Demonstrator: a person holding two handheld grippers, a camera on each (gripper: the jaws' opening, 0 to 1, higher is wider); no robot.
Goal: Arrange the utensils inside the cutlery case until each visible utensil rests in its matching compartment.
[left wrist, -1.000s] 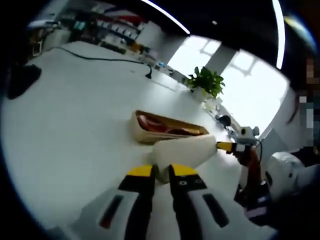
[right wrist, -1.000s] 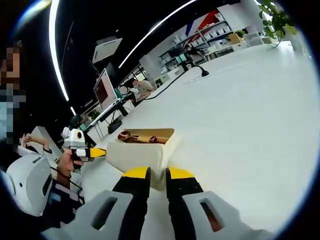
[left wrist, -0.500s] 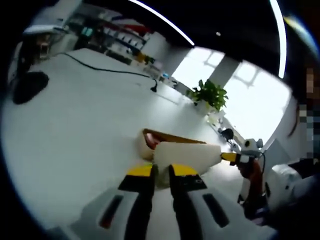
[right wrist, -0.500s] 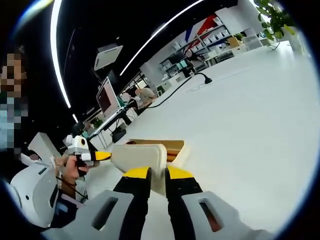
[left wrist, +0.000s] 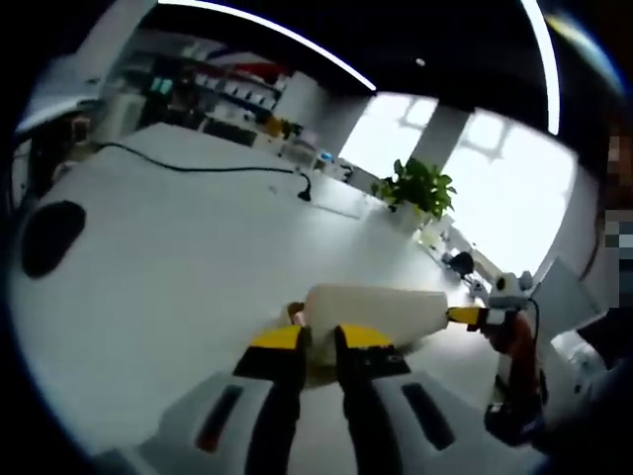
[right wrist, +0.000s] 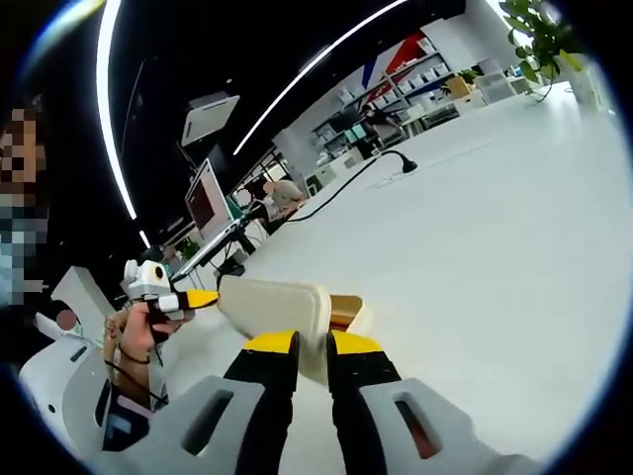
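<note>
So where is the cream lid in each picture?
Left gripper view: the cream lid sits low in the middle, just above the left gripper, which is shut on its near edge.
Right gripper view: the lid is low and left of middle, with the right gripper shut on it.
Shared landmark: the potted plant at the far end of the white table.

- Cutlery case lid [left wrist: 371, 309] sits above the table [left wrist: 178, 257], directly over the cutlery case [right wrist: 348, 315].
- Left gripper [left wrist: 318, 341] at one end of the lid, right gripper [right wrist: 314, 346] at the opposite end.
- Potted plant [left wrist: 420, 186] and cable [left wrist: 198, 168] lie well behind the lid.
</note>
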